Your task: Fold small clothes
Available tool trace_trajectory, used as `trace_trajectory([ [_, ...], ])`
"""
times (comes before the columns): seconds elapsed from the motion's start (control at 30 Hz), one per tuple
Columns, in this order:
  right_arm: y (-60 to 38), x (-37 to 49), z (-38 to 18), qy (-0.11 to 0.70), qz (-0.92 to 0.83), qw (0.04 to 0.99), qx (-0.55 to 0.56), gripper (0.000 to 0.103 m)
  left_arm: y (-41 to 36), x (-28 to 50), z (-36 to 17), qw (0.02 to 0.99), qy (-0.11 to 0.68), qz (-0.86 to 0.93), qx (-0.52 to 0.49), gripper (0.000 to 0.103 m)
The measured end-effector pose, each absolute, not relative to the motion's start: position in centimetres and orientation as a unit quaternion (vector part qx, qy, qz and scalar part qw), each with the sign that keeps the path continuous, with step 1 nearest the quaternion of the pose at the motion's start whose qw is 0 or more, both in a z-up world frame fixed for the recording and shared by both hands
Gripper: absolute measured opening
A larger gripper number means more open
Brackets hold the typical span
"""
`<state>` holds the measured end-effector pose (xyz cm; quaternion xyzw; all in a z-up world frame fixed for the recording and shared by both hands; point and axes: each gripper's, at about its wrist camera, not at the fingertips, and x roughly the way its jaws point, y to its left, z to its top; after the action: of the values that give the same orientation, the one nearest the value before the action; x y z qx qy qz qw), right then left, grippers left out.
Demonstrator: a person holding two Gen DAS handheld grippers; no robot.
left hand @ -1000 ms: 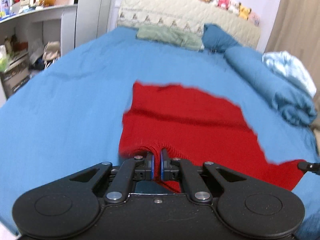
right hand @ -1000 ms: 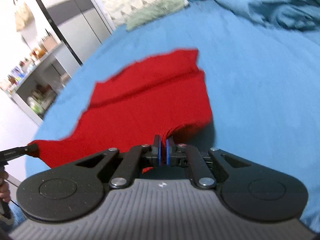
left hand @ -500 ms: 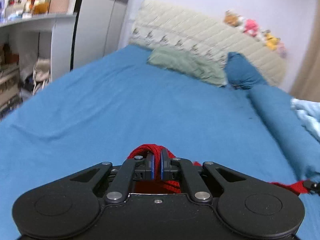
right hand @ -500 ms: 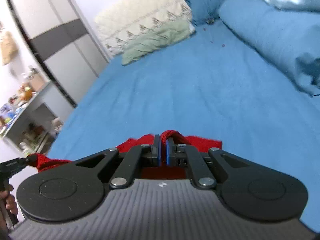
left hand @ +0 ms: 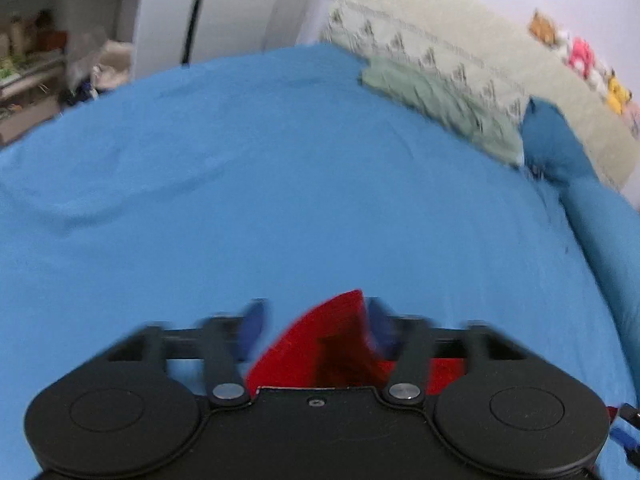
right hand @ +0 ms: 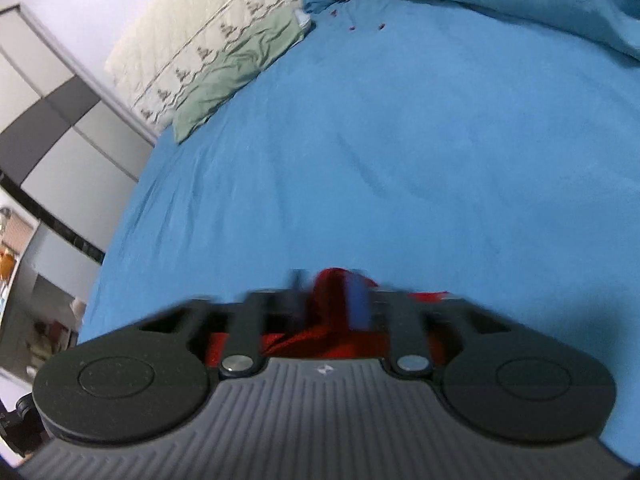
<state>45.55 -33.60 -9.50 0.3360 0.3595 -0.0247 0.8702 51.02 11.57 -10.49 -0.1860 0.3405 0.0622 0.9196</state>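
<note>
Left gripper (left hand: 316, 330) opening, pads parted, red garment (left hand: 320, 340) edge loose between them, resting on blue bedsheet (left hand: 280, 200); likely releasing to lay the fold down. Right gripper (right hand: 332, 300) also opening, red cloth between the 2 pads, apparently same release

gripper bodies hide most of the red garment (left hand: 320, 336); fingers (right hand: 358, 304) motion-blurred
</note>
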Motion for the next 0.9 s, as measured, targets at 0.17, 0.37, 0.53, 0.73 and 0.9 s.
trace_trajectory([
  [0.17, -30.7, 40.0, -7.7, 0.327, 0.011, 0.917, 0.229, 0.103, 9.8, 44.3, -10.1, 0.936, 0.337, 0.014, -0.098, 0.088],
  [0.37, -26.9, 36.0, -11.0, 0.36, 0.063, 0.913, 0.18, 0.103, 7.6, 39.7, -15.2, 0.918, 0.391, -0.042, -0.059, 0.088],
  [0.53, -27.7, 35.7, -13.3, 0.392, -0.006, 0.9, 0.19, 0.103, 7.2, 39.0, -17.4, 0.908, 0.418, -0.025, -0.036, 0.088],
  [0.73, -29.6, 34.3, -11.9, 0.405, -0.05, 0.892, 0.193, 0.103, 6.3, 37.6, -15.0, 0.909, 0.414, -0.032, -0.027, 0.088],
  [0.9, -30.4, 32.7, -8.9, 0.396, -0.031, 0.904, 0.16, 0.103, 2.8, 36.9, -12.3, 0.91, 0.41, -0.054, 0.03, 0.097],
])
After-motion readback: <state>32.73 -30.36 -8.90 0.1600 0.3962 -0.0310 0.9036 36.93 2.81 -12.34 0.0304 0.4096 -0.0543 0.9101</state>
